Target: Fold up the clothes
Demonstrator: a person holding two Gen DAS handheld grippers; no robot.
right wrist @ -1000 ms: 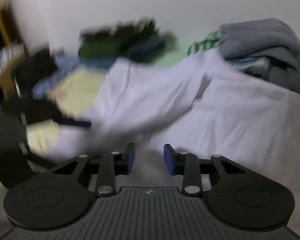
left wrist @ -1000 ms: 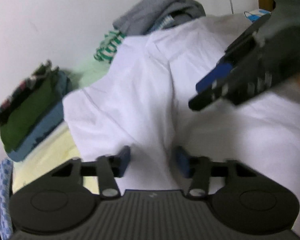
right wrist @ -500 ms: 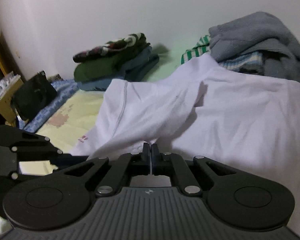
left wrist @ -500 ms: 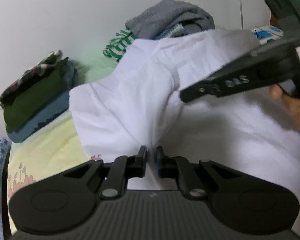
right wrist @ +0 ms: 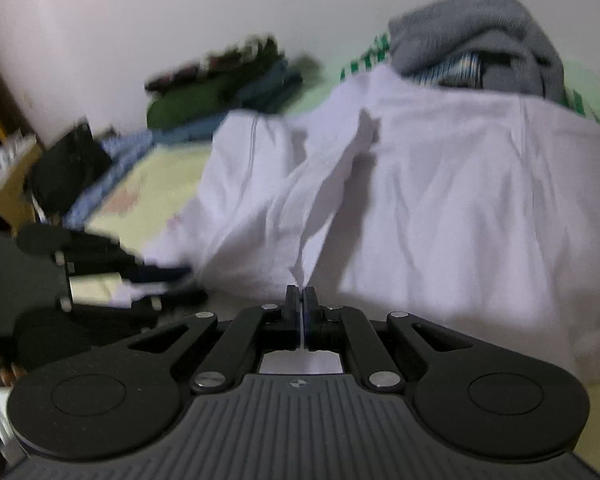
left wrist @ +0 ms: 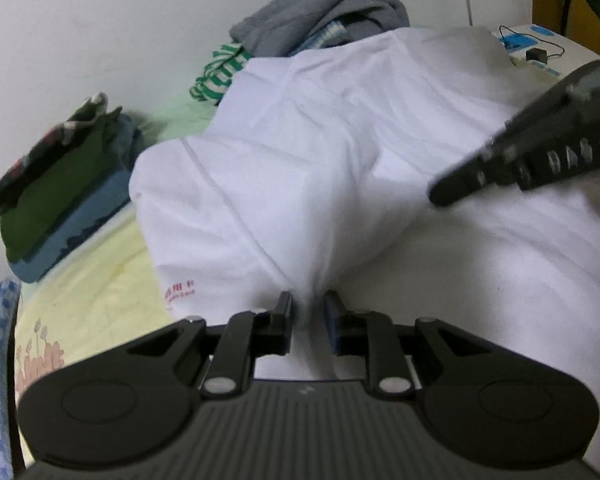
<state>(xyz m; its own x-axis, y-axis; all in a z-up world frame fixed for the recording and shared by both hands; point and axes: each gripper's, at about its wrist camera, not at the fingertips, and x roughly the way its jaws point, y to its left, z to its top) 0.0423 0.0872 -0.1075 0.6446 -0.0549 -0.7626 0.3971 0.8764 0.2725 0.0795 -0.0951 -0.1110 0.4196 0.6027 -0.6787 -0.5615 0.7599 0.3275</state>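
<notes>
A white shirt (left wrist: pixel 340 140) lies spread and rumpled over the bed. In the left wrist view my left gripper (left wrist: pixel 309 308) has a bunched ridge of the shirt filling the gap between its pads, and its jaws are opening. The right wrist view shows that gripper (right wrist: pixel 180 280) low at the left with white cloth in it. My right gripper (right wrist: pixel 302 296) is shut on a thin fold of the shirt (right wrist: pixel 460 200), which rises taut from its pads. From the left wrist view the right gripper (left wrist: pixel 440 196) reaches in over the shirt's right side.
A folded stack of dark green and blue clothes (left wrist: pixel 56 208) sits at the left by the wall. A heap with a grey sweater (left wrist: pixel 320 20) and a green-striped garment (left wrist: pixel 216 76) lies behind the shirt. Yellow sheet (left wrist: pixel 100 280) shows at the left, and a white device with a cable (left wrist: pixel 540 52) at the far right.
Both grippers closed on folds of the white shirt. The left jaws have since widened slightly with cloth still between them. The right gripper drew its fold sideways, away from the left gripper.
</notes>
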